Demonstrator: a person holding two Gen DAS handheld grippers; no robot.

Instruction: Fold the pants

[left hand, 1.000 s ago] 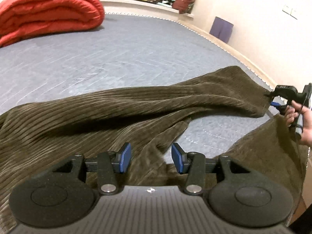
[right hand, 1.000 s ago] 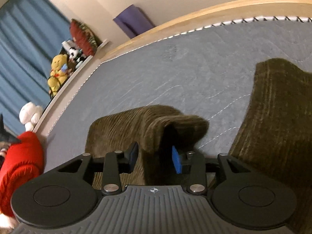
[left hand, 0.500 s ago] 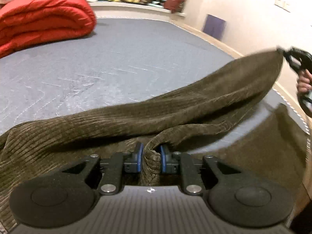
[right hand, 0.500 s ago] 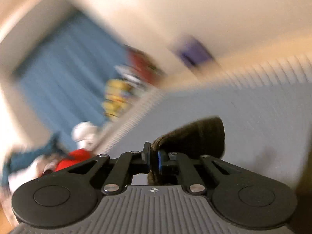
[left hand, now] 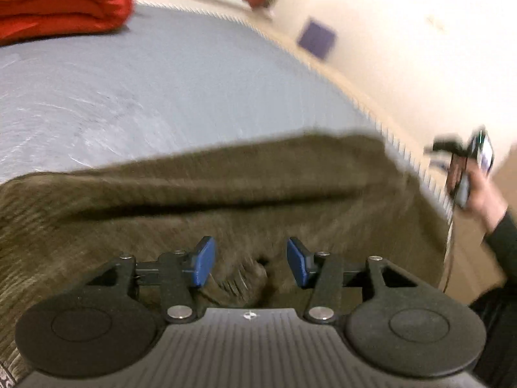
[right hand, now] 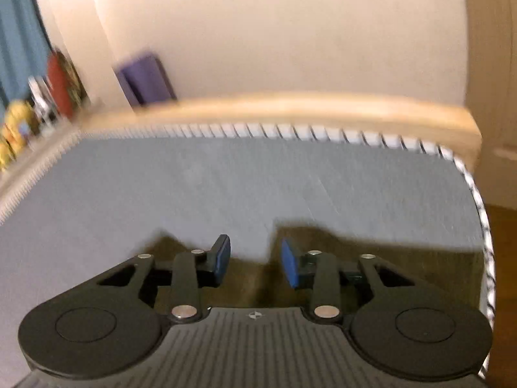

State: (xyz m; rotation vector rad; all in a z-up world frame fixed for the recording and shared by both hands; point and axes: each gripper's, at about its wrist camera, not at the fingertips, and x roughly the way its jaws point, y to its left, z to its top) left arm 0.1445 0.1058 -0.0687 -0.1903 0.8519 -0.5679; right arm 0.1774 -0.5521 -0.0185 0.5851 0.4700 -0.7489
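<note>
In the left wrist view the brown corduroy pants [left hand: 226, 187] lie across the grey mattress [left hand: 161, 90], one leg laid over the rest. My left gripper [left hand: 250, 263] is open, its jaws opening. A loose ruck of fabric sits between and below the blue pads [left hand: 202, 262], and they do not press on it. At the right a hand [left hand: 484, 200] holds my right gripper [left hand: 452, 148], blurred, just off the pants' end. In the right wrist view my right gripper [right hand: 255, 260] is open and opening, hovering over the pants' edge [right hand: 387, 258] with nothing pinched.
A folded red quilt [left hand: 61, 0] lies at the far left of the mattress. Plush toys [right hand: 13, 135] and a red cushion [right hand: 61, 84] line a ledge. A purple mat [right hand: 145, 77] leans on the wall behind the wooden bed frame [right hand: 290, 110]. The mattress edge [right hand: 484, 226] curves close on the right.
Half a second ago both grippers were shut on the lifted pant leg. Both have since let go, and the leg now lies on the rest of the pants.
</note>
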